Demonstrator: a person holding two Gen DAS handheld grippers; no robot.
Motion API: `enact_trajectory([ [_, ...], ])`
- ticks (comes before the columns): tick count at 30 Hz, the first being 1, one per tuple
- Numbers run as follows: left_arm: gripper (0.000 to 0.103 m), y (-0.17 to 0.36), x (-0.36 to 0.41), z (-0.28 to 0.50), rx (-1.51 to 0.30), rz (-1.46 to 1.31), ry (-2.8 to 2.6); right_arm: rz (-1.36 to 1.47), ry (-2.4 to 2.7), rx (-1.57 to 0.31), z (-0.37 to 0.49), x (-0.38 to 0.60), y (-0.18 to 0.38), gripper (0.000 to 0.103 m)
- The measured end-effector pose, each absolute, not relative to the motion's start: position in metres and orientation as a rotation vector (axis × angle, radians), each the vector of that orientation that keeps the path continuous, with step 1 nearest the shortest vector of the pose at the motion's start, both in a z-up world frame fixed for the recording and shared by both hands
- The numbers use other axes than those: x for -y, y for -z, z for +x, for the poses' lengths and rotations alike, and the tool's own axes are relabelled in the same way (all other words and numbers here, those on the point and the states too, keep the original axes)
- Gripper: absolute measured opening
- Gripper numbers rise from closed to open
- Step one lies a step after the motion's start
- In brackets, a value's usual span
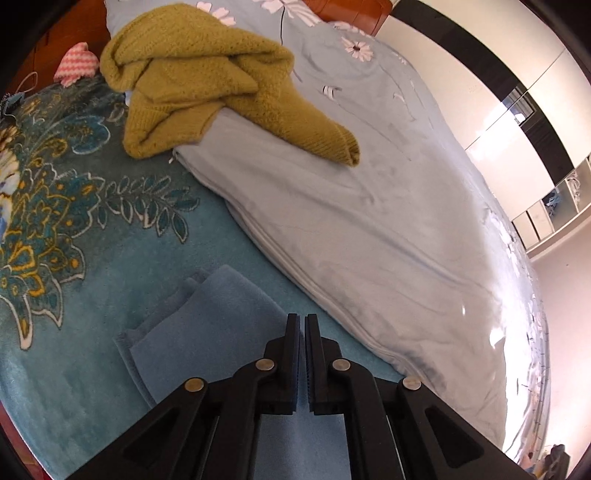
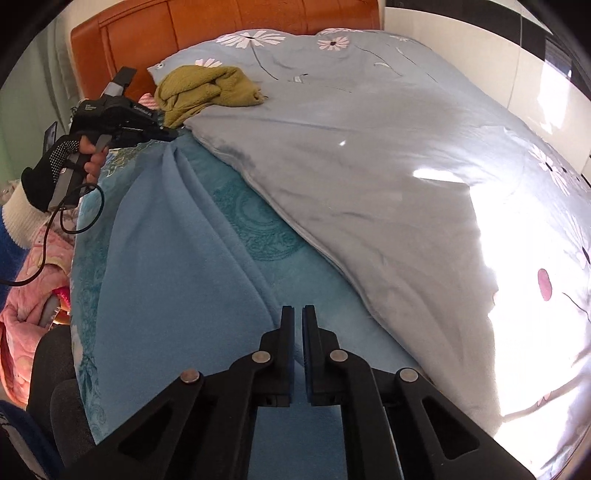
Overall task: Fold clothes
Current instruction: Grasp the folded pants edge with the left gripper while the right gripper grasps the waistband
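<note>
Blue cloth (image 2: 173,258) — olive sweater (image 1: 207,74) (knitted)

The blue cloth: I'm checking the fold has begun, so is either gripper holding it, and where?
Both seem to. The left gripper and right gripper are each shut on the blue cloth, apparently at opposite ends; the pinched edges themselves are hidden.

Grey-blue duvet (image 2: 369,177) with white daisies covers most of the bed, over a teal floral blanket (image 1: 66,206). Orange wooden headboard (image 2: 229,26) behind. Glossy cream wardrobe (image 1: 480,74) alongside. Pink bundle (image 2: 22,314) beside bed, possibly quilted bedding.
</note>
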State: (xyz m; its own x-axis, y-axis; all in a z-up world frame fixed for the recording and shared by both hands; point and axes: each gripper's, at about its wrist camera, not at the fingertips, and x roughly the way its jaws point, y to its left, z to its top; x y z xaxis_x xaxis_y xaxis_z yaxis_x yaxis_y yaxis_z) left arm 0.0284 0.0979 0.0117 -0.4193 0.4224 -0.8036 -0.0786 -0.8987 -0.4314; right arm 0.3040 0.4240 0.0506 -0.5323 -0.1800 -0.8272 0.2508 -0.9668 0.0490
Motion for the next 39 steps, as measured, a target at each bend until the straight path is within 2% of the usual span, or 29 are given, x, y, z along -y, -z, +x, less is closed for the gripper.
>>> enact_trajectory([
  [4,0.005,-0.014,-0.084,0.028,0.556,-1.416,-2.300,1.384,2.575,-0.097,0.310,-0.428,-0.048,0.004],
  [6,0.024,-0.025,-0.070,0.037,0.543,-1.346,-2.332,1.354,2.612,-0.052,0.317,-0.433,-0.053,0.004],
  [7,0.048,-0.031,-0.064,0.041,0.536,-1.311,-2.347,1.335,2.635,-0.014,0.322,-0.437,-0.056,0.004],
  [8,0.068,-0.037,-0.057,0.045,0.529,-1.276,-2.362,1.322,2.673,0.029,0.332,-0.443,-0.059,0.004],
  [9,0.071,-0.034,-0.046,0.050,0.529,-1.288,-2.402,1.309,2.710,0.072,0.343,-0.448,-0.061,0.004],
  [12,0.071,-0.023,-0.014,0.066,0.527,-1.328,-2.525,1.265,2.817,0.206,0.374,-0.465,-0.067,0.004],
  [15,0.071,0.015,0.013,0.064,0.744,-1.478,-2.412,1.285,2.936,0.377,0.420,-0.489,-0.067,0.004],
  [20,0.073,0.028,0.026,0.065,1.069,-1.277,-2.274,1.345,3.052,0.660,0.497,-0.517,-0.060,0.005],
  [21,0.073,0.036,0.024,0.062,1.125,-1.296,-2.234,1.344,3.060,0.714,0.512,-0.518,-0.059,0.005],
  [24,0.071,0.035,0.012,0.063,1.050,-1.264,-2.306,1.320,3.079,0.877,0.549,-0.527,-0.054,0.006],
  [25,0.045,0.033,0.009,0.064,1.010,-1.264,-2.328,1.308,3.066,0.936,0.557,-0.529,-0.051,0.006],
  [26,0.005,0.034,0.007,0.063,0.988,-1.298,-2.339,1.296,3.053,0.990,0.565,-0.530,-0.048,0.006],
  [29,0.006,0.032,0.030,0.062,1.059,-1.302,-2.371,1.285,3.056,1.000,0.571,-0.525,-0.046,0.006],
  [32,0.001,0.031,0.049,0.064,0.944,-1.343,-2.512,1.281,3.060,1.006,0.577,-0.522,-0.044,0.006],
  [36,0.000,0.042,0.076,0.073,1.155,-1.308,-2.357,1.262,3.061,1.040,0.581,-0.523,-0.044,0.006],
  [39,0.011,0.040,0.083,0.079,1.218,-1.229,-2.283,1.224,3.085,1.023,0.577,-0.521,-0.047,0.006],
])
